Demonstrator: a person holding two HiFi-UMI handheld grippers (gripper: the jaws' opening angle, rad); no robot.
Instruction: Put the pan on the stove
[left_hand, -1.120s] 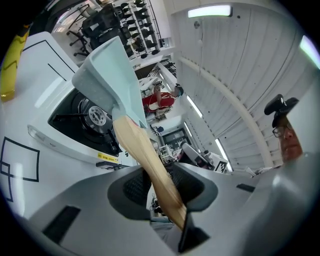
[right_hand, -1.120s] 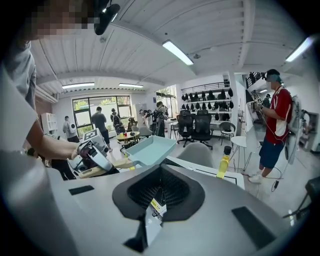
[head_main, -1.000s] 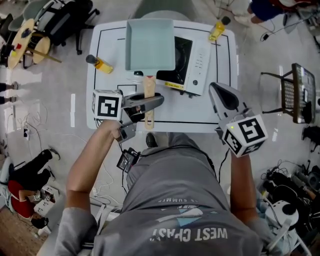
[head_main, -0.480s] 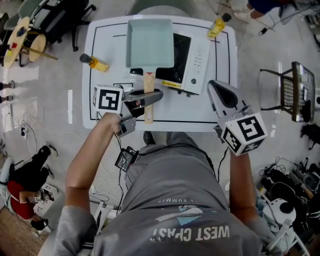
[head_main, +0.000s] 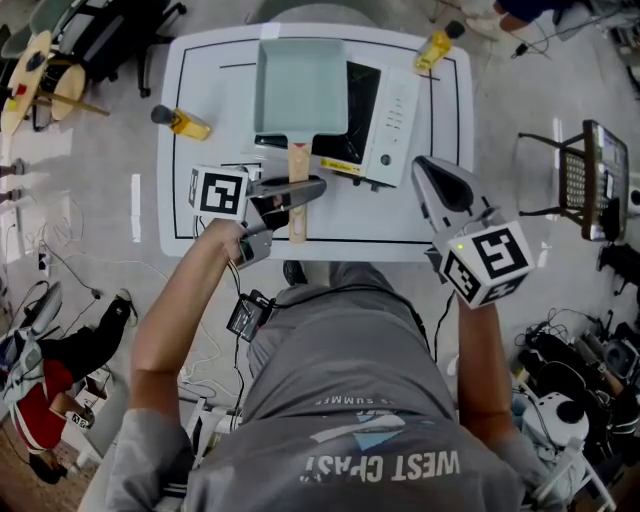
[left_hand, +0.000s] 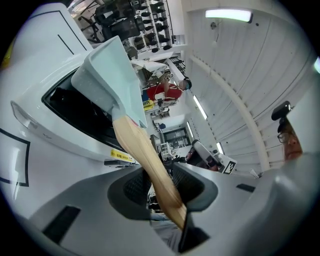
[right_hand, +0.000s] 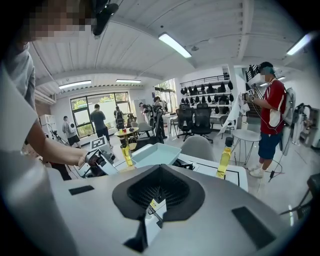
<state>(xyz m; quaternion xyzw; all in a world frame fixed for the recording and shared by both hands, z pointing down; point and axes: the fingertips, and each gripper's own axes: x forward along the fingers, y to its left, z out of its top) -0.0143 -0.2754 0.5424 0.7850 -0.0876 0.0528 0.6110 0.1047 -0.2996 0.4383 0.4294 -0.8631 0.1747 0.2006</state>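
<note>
Yellow oil shows in a small bottle (head_main: 180, 122) standing at the left of the white table (head_main: 175, 170), well apart from the work. Next along, the left gripper (head_main: 300, 195) pinches the wooden handle (left_hand: 145, 160) of the pan (head_main: 300, 88) between its pads, near the handle's free end, so the whole pan hangs out ahead of the grip. That is the main risk, in my judgement: the weight sits far from the jaws and the wood looks smooth, so the pan could droop or roll in the grip and come down on one edge. A second risk is placement. The pan is over the left part of the stove (head_main: 392, 115) and overhangs its left side, so if set down here it might rest half off the black glass and rock, or nudge the stove across the table. Whether its base already touches the glass I cannot tell; in the left gripper view it looks tilted. The pan itself is a pale blue-green rectangle with straight low walls, empty and clean. Further right, the right gripper (head_main: 428, 172) hovers just beside the stove's control strip, its jaws pressed together at the tips on nothing. A second yellow bottle (head_main: 438, 48) stands at the table's far right corner.
</note>
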